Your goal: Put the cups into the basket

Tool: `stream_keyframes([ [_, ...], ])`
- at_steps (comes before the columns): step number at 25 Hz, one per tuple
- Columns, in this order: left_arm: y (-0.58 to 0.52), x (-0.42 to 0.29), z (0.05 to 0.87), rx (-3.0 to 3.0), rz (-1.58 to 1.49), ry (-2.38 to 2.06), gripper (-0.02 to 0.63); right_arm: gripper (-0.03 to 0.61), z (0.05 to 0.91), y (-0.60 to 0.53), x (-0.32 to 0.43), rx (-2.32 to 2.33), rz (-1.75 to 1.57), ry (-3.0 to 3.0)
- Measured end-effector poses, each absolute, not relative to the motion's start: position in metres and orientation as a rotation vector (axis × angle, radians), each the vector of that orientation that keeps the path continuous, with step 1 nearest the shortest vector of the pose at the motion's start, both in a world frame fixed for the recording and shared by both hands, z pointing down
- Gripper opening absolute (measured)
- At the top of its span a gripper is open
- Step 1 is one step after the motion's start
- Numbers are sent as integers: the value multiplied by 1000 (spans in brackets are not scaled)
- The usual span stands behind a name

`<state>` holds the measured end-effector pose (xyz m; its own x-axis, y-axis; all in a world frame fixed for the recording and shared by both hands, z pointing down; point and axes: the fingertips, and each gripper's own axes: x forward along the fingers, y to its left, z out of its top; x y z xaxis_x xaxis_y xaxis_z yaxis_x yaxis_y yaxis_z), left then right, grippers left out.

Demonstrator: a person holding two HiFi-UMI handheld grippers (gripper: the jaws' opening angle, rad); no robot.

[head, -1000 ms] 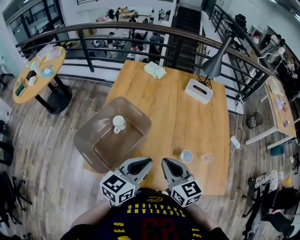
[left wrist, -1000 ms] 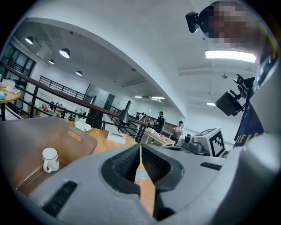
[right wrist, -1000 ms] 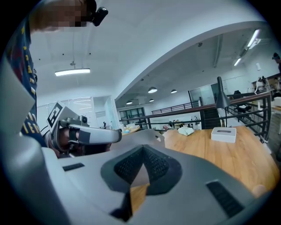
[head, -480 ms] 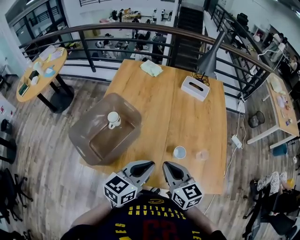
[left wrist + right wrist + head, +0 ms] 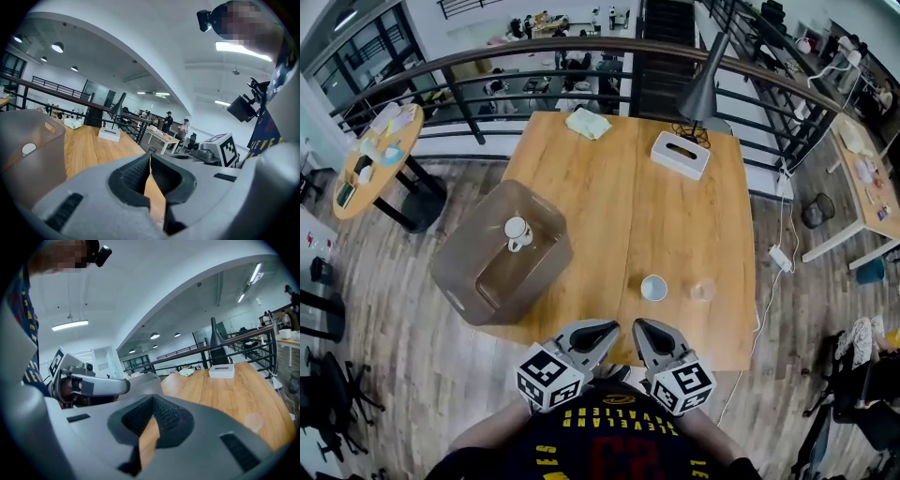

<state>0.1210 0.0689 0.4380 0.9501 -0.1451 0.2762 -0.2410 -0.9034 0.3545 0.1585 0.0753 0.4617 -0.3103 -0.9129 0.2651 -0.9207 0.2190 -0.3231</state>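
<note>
Closed, empty: left tongs (image 5: 612, 327), right tongs (image 5: 639, 326); white cup (image 5: 653, 288) ahead, perhaps clear cup (image 5: 703, 291) beside.

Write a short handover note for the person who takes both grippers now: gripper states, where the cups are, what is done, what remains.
Left gripper: shut, empty, over the near edge of the table.
Right gripper: shut, empty, beside the left one.
Done: one white cup sits in the basket.
Left: the second white cup and the clear cup, side by side on the table ahead of the right gripper, go into the basket.
</note>
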Motion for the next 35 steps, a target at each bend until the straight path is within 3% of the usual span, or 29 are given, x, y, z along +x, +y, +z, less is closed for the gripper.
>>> stream_keyframes([
  [15, 76, 118, 443, 2664, 353, -258, 12, 14, 474, 79, 156, 1813, 766, -2441],
  [27, 31, 110, 446, 2689, 351, -144, 17, 14, 475, 63, 168, 2066, 835, -2231],
  [35, 21, 125, 503, 2681, 491, 11, 132, 15, 484, 83, 189, 2243, 873, -1926],
])
